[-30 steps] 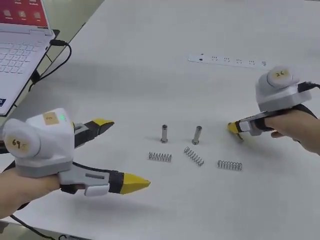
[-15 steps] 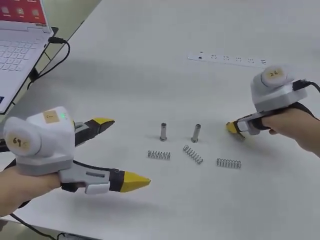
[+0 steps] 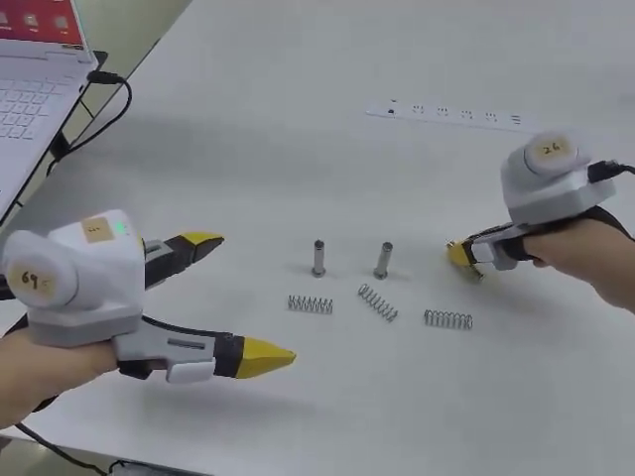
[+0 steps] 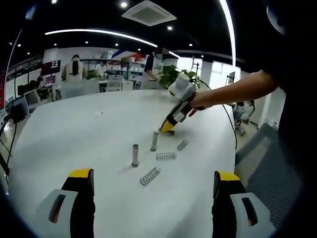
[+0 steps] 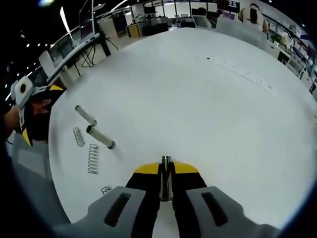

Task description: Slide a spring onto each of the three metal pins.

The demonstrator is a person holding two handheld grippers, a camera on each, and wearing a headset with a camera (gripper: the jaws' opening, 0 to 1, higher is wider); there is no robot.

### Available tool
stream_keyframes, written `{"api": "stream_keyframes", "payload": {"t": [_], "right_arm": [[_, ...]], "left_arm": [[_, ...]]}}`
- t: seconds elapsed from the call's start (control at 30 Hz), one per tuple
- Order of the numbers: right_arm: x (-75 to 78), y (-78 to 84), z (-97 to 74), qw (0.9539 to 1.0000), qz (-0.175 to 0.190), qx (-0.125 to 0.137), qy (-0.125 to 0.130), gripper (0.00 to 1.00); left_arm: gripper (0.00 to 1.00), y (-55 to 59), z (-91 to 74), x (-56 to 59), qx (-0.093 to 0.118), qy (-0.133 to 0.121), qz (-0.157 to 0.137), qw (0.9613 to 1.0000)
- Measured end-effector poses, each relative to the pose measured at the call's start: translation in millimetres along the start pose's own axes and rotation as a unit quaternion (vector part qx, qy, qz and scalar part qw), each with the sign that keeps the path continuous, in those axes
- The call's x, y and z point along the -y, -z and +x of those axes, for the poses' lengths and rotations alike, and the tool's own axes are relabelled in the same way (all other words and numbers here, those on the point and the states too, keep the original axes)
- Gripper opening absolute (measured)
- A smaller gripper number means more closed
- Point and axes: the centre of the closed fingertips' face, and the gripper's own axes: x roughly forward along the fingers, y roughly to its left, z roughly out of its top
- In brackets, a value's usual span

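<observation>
Nearest you, your left tongs (image 3: 248, 297) are hanging wide apart over the desk (image 3: 298, 149), gripping nothing. Just beyond their tips, the three springs are lying loose on their sides in a rough row: the left spring (image 3: 310, 304), the middle spring (image 3: 377, 302) at a slant, and the right spring (image 3: 447, 319). All three are sitting straight on the desk, not in any tray or box.

Behind them, two pins are standing upright, the left pin (image 3: 318, 258) and the right pin (image 3: 383, 260). Each is standing apart from the springs and showing a bare shaft.

Off to the right, your right tongs (image 3: 461, 254) are clenching the third pin (image 5: 166, 181) lengthwise between their tips, low over the desk. I cannot tell whether it is touching the surface.

By my reading you are only starting. No spring is riding on any pin, the third pin is waiting to be stood up, and all three threadings are left.

Far back, a power strip (image 3: 451, 114) and a laptop (image 3: 30, 89) are sitting well apart from the work.
</observation>
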Motion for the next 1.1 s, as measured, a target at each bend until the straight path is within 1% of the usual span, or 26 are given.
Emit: {"api": "stream_keyframes", "payload": {"t": [0.3, 0.5, 0.6, 0.7, 0.93, 1.0, 1.1], "right_arm": [[-6.5, 4.5, -9.2, 0.9999, -0.001, 0.014, -0.009, 0.05], [-7.6, 5.9, -14.0, 0.9997, 0.000, 0.022, -0.012, 0.05], [-7.9, 4.5, -17.2, 0.9994, 0.003, 0.032, -0.010, 0.05], [-10.2, 3.5, -19.6, 0.9990, 0.007, 0.041, -0.014, 0.05], [-15.0, 0.4, -24.5, 0.9979, 0.003, 0.062, -0.015, 0.05], [-15.4, 0.1, -25.0, 0.9977, 0.001, 0.067, -0.012, 0.05], [-13.9, -1.5, -26.5, 0.9967, 0.003, 0.081, -0.005, 0.05]], "left_arm": [[0.98, -0.8, 0.8, 2.3, 0.001, 0.002, 0.001, 1.0000], [0.98, -1.3, 2.0, 3.2, 0.001, 0.003, 0.002, 1.0000], [0.98, -1.8, 3.1, 4.1, 0.000, 0.005, 0.003, 1.0000], [0.98, -2.8, 3.8, 4.4, 0.001, 0.005, 0.004, 1.0000], [0.98, -2.2, 4.2, 5.1, 0.001, 0.005, 0.003, 1.0000], [0.98, -2.1, 4.4, 5.6, 0.001, 0.005, 0.004, 1.0000], [0.98, -2.6, 4.5, 6.1, 0.001, 0.006, 0.004, 1.0000]]}}
